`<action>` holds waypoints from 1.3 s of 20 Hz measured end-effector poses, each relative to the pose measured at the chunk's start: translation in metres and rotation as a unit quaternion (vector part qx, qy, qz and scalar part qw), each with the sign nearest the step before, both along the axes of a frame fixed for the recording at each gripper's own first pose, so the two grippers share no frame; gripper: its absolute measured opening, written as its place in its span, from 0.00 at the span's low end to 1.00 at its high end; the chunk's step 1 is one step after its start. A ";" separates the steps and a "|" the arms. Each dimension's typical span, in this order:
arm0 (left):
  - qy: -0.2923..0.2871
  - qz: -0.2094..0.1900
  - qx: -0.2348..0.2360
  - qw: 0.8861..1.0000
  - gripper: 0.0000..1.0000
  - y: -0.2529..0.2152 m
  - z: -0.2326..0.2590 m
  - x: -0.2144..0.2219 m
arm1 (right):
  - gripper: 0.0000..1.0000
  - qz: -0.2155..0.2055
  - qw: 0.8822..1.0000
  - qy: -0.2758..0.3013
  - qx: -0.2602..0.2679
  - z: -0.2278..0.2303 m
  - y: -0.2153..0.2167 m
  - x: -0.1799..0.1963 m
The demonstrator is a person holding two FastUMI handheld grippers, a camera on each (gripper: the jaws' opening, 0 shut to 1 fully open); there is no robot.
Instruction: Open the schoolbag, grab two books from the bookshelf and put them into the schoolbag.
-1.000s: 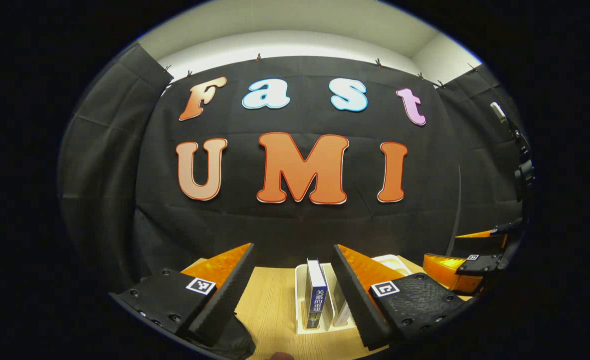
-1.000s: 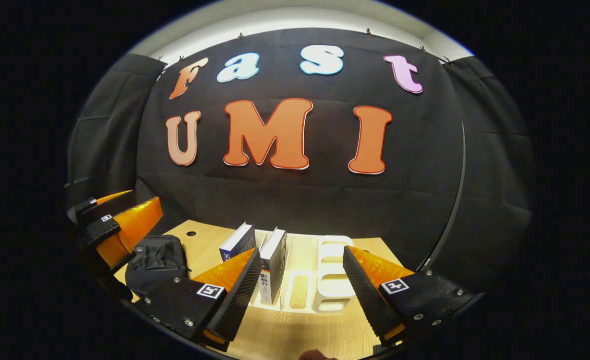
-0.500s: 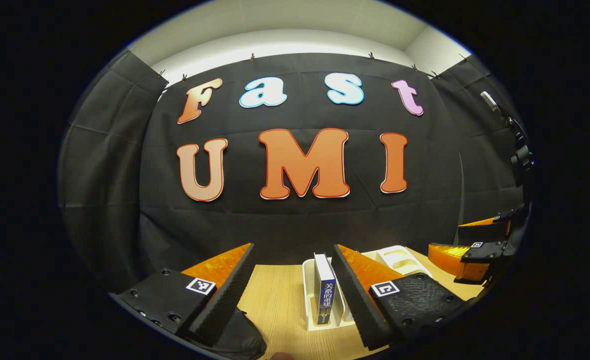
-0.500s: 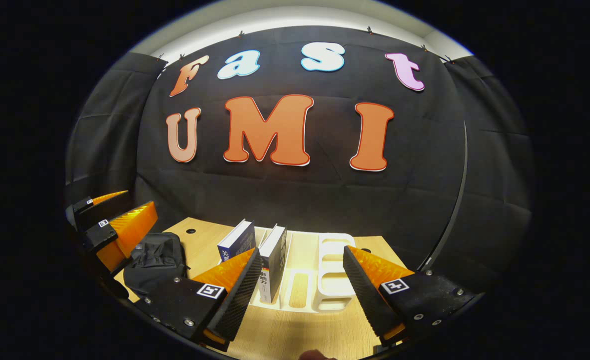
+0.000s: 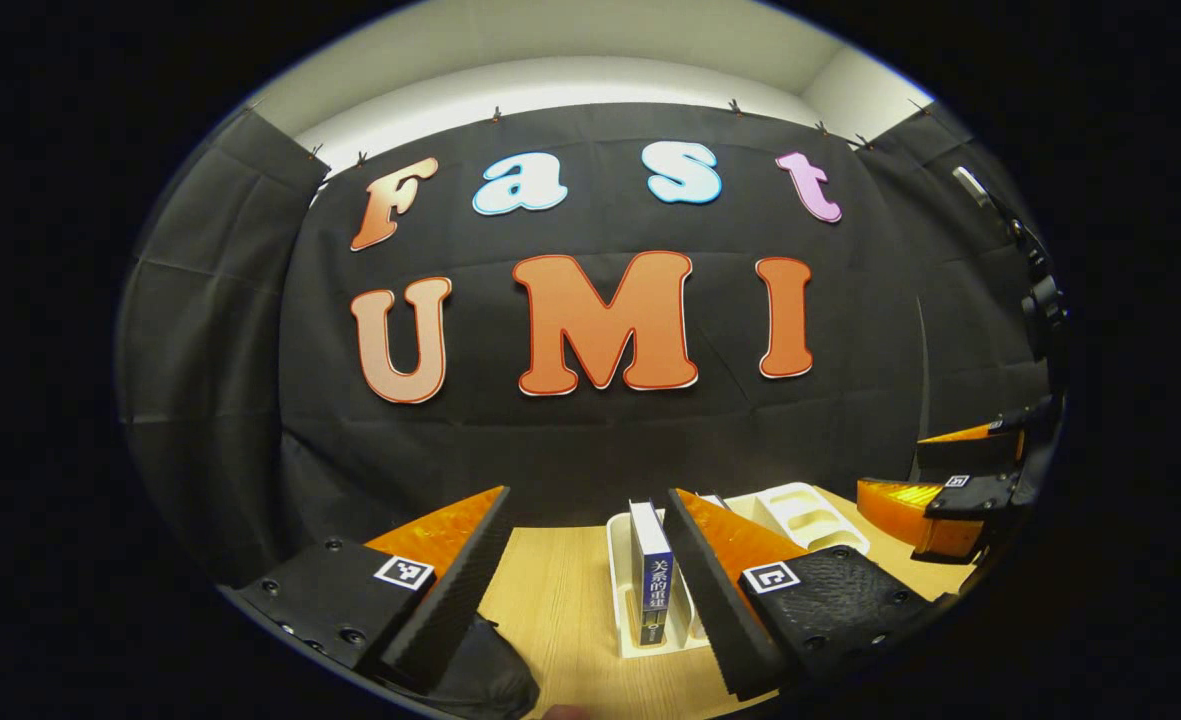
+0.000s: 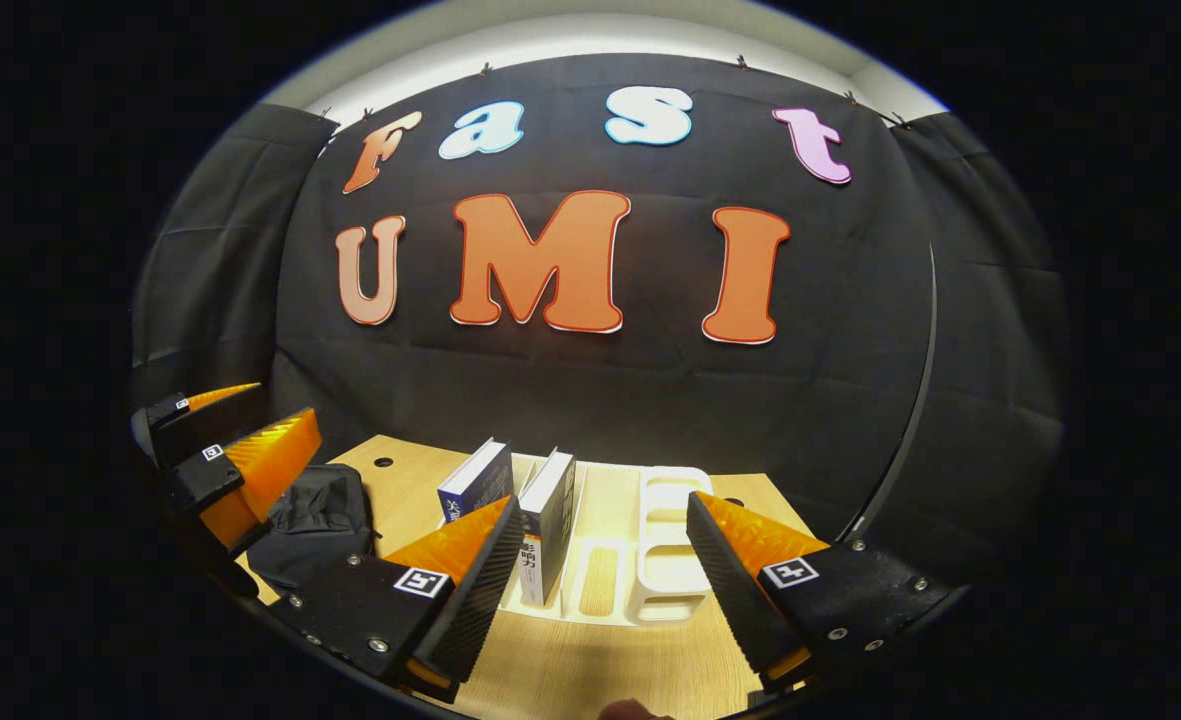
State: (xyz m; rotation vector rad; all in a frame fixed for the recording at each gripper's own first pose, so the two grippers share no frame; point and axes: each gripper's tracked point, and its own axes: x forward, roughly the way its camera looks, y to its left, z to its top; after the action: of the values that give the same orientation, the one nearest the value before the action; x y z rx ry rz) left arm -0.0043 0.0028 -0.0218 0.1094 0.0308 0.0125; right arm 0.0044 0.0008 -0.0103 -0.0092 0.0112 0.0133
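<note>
In the left gripper view, the left hand-held gripper (image 5: 587, 585) hides most of the black fabric schoolbag (image 5: 495, 680), whose near part the picture's lower edge also cuts off. Its right finger covers the second book, leaving a sliver of pale page edges (image 5: 714, 499). In the right gripper view, the right hand-held gripper (image 6: 600, 590) hides the lower spine of the blue-covered book (image 6: 477, 482). Spine lettering is too small to tell.

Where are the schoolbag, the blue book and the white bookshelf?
schoolbag (image 6: 312, 520), right gripper view, on its top fabric.
blue book (image 5: 654, 590), left gripper view, on its spine.
white bookshelf (image 6: 672, 575), right gripper view, on its right-hand dividers.
</note>
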 end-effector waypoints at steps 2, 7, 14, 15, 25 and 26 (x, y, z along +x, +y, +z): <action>0.007 -0.001 0.022 1.000 0.96 0.000 -0.010 -0.001 | 0.98 -0.001 1.000 0.002 -0.002 -0.002 -0.002 0.001; 0.040 0.022 0.118 0.992 0.96 0.027 -0.055 -0.012 | 0.98 -0.006 1.000 0.015 -0.001 -0.012 -0.015 0.004; 0.140 0.034 0.285 0.948 0.98 0.080 -0.151 -0.038 | 0.98 -0.026 0.999 0.025 -0.006 -0.025 -0.033 0.016; 0.153 0.032 0.307 0.939 0.98 0.088 -0.167 -0.041 | 0.98 -0.030 0.999 0.027 -0.005 -0.027 -0.036 0.017; 0.273 0.000 0.417 0.867 0.97 0.154 -0.289 -0.079 | 0.98 -0.078 0.996 0.052 -0.006 -0.043 -0.031 0.009; 0.274 0.006 0.420 0.865 0.97 0.162 -0.291 -0.081 | 0.98 -0.081 0.995 0.053 -0.007 -0.044 -0.028 0.007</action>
State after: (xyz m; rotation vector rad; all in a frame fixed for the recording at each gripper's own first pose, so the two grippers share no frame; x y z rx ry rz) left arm -0.0850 0.1646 -0.3130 0.9921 0.6021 0.0054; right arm 0.0119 -0.0272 -0.0539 -0.0213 0.1176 -0.1490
